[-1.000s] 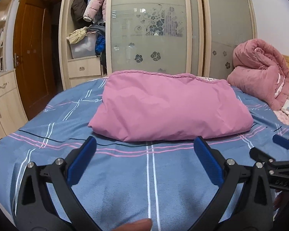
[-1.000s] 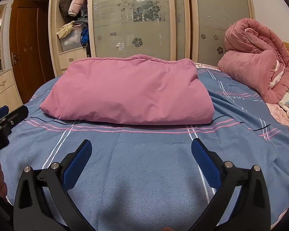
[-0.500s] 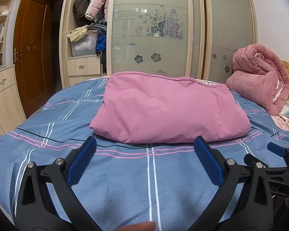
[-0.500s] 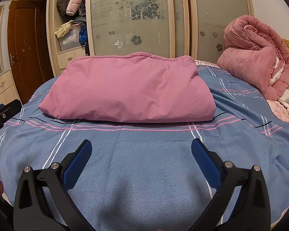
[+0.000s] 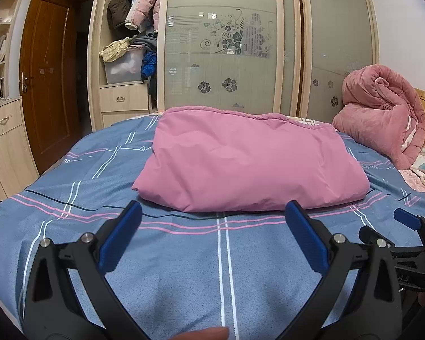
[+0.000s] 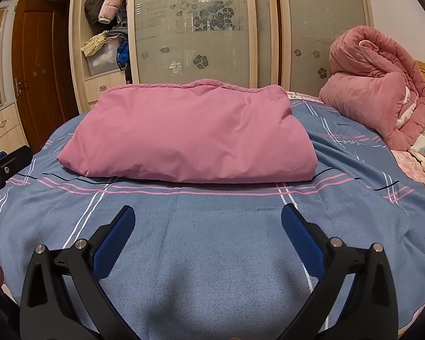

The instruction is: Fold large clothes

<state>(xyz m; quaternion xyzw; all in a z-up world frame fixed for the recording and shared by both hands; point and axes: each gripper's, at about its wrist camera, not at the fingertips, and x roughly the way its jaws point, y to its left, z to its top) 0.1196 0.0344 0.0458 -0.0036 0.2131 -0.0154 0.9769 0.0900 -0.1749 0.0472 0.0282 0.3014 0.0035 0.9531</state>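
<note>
pink garment (image 5: 249, 161) folded into a neat block, lying at 12 o'clock on the bed (image 5: 184, 269) | left hand-held gripper (image 5: 212, 221) released, empty | right hand-held gripper (image 6: 208, 221) released, empty, both hovering clear, likely because folding looks finished

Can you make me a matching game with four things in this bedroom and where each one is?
Things:
1. folded pink garment
2. rolled pink quilt
3. brown door
4. puffy pink jacket

Places:
A. hanging up in the open wardrobe
B. far left of the room
C. middle of the blue bedsheet
D. right side, near the headboard

Pairs: 1-C, 2-D, 3-B, 4-A
</note>
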